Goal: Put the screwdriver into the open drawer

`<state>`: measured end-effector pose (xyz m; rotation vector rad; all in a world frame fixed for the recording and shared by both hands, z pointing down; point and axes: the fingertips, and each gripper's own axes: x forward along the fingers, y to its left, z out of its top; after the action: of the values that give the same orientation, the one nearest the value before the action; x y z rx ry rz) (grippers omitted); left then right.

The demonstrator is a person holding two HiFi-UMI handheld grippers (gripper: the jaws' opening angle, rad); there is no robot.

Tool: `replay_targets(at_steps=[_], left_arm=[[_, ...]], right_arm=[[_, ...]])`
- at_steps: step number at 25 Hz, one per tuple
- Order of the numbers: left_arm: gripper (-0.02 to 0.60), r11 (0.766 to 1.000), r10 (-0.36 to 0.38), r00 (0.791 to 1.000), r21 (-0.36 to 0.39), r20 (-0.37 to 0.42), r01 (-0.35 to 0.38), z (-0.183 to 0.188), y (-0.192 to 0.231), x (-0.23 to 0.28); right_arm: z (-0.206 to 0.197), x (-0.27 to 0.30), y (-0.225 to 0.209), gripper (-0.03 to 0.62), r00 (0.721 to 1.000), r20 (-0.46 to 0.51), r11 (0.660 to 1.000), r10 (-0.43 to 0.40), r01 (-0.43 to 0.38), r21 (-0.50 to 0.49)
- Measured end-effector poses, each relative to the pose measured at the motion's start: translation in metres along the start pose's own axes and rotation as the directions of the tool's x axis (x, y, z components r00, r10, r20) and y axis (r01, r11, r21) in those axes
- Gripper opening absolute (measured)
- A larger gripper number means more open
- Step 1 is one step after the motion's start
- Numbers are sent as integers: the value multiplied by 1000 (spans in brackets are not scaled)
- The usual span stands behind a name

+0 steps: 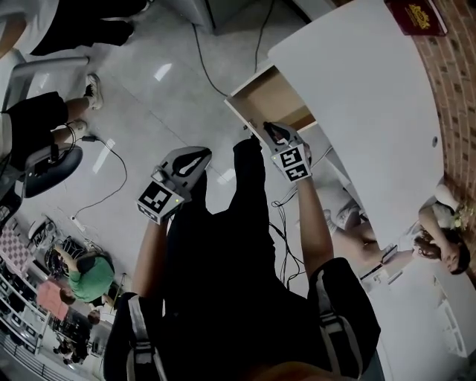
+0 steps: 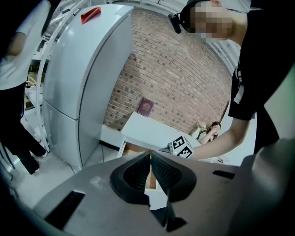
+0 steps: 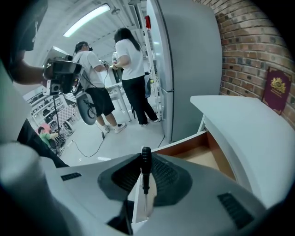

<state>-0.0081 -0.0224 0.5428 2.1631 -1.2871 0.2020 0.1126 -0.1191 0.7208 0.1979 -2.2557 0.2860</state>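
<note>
Right gripper [image 3: 146, 182] clamped on the screwdriver [image 3: 145, 161], poised over the open drawer [image 3: 203, 156]; left gripper [image 2: 150, 171] closed, empty. Next: lower it in, release.

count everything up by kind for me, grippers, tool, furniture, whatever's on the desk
grippers: 2, the left gripper and the right gripper
screwdriver: 1, held in the right gripper
open drawer: 1
white desk: 1
maroon book: 1, on the desk
total: 6
</note>
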Motion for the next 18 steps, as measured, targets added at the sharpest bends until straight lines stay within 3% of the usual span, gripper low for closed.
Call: replay_targets(at_steps=[5, 18], left_arm=[[21, 1000, 16, 1000, -7, -8, -16, -12, 9, 5], [21, 991, 55, 999, -121, 0, -54, -41, 6, 17]], right_arm=[[-22, 27, -9, 125, 999, -47, 1000, 18, -19, -15], [-84, 97, -21, 125, 987, -153, 999, 50, -51, -4]])
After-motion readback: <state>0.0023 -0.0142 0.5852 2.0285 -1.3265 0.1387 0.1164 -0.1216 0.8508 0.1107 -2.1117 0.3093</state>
